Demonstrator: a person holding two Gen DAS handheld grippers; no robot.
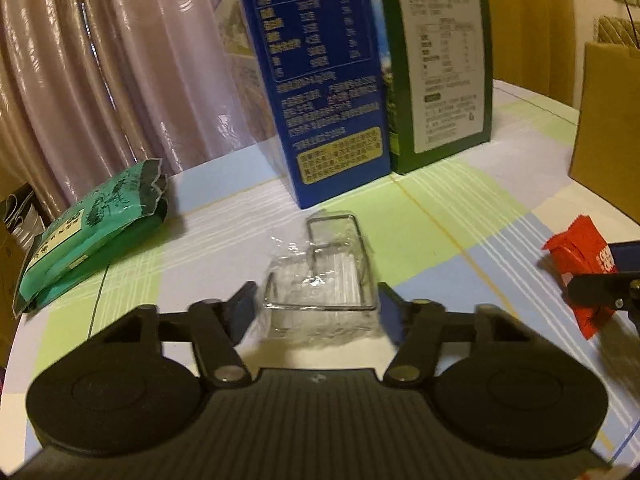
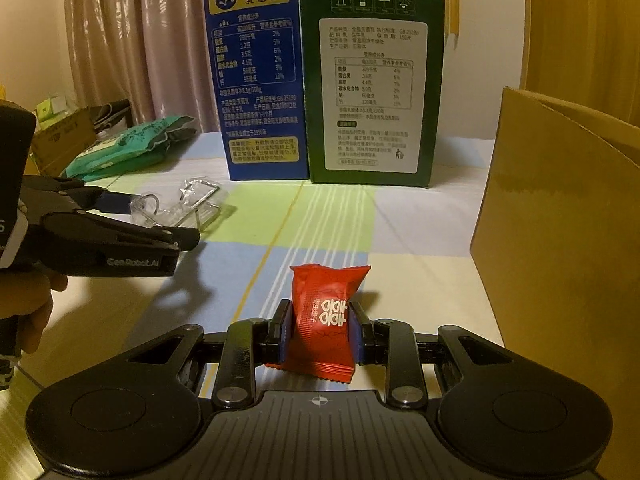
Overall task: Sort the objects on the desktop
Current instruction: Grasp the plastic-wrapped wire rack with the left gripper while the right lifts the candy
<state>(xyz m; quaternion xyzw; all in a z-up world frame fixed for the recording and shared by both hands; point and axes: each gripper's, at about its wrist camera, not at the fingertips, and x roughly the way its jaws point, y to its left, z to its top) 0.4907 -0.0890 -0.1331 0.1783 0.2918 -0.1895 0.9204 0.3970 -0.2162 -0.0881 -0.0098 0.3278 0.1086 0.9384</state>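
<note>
We count two tall cartons standing side by side at the back of the counter (image 2: 420, 220): one blue carton (image 2: 260, 80) and one dark green carton (image 2: 372, 88), touching along their sides. One green foil packet (image 1: 92, 236) lies flat to the left, well apart from the rest. One clear plastic piece (image 1: 324, 280) with a wire frame lies near the middle, and one red candy wrapper (image 2: 326, 320) sits toward the right. One brown cardboard box (image 2: 560, 220) stands at the right edge.

Our left gripper (image 1: 318, 312) has its fingers spread, one on each side of the clear plastic piece; we cannot tell whether the pads touch it. Our right gripper (image 2: 322, 334) has its fingers pressed in on the red candy wrapper, which stands upright between them.

The clear piece is hard to read: its outline blurs into the striped cloth, and only the wire and some glints mark it. The tops of both cartons are cut off in the left wrist view, and the blue one in the right wrist view too. The cardboard box is cropped by the frame edge in both views. In the left wrist view the red wrapper is partly covered by the other gripper.
</note>
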